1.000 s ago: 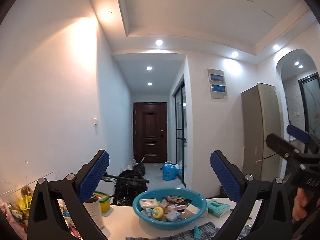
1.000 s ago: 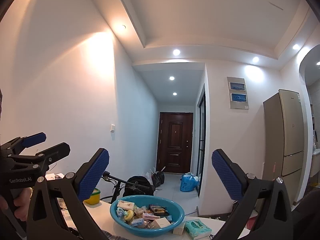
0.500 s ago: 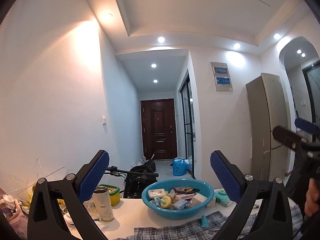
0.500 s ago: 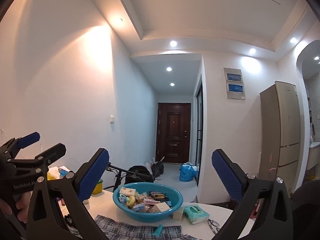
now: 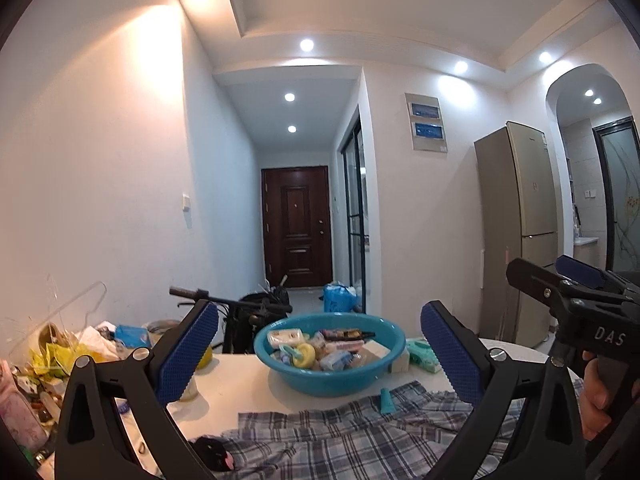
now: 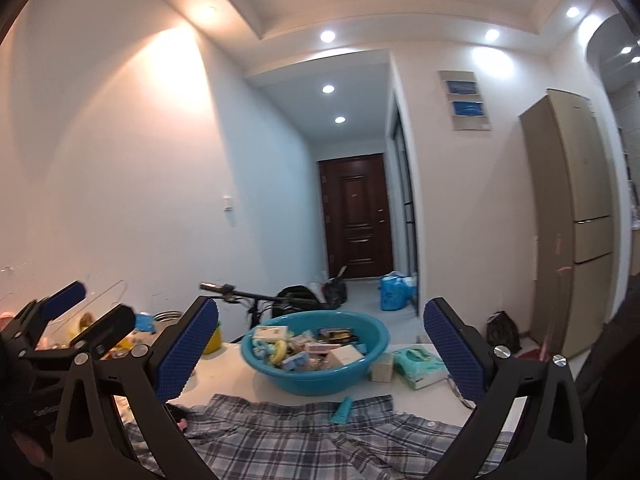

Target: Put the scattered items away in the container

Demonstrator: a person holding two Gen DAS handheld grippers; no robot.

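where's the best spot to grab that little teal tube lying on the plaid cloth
Probably across the middle of the teal tube, from above with the right gripper. It lies flat on the plaid cloth, long axis pointing toward the basin, so fingers should straddle its narrow width.

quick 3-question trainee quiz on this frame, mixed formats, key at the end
1. True or false: the left hand-held gripper is shut on an item.
2. Multiple choice: where does the small teal tube lie? A) inside the basin B) on the plaid cloth in front of the basin C) on the floor by the door
3. Fill in: the green tissue pack sits on the table to the ___ of the blue basin in the right wrist view.

Key
1. False. Both it and the right hand-held gripper are open and empty.
2. B, on the plaid cloth.
3. Right, outside the basin, next to a small beige block.
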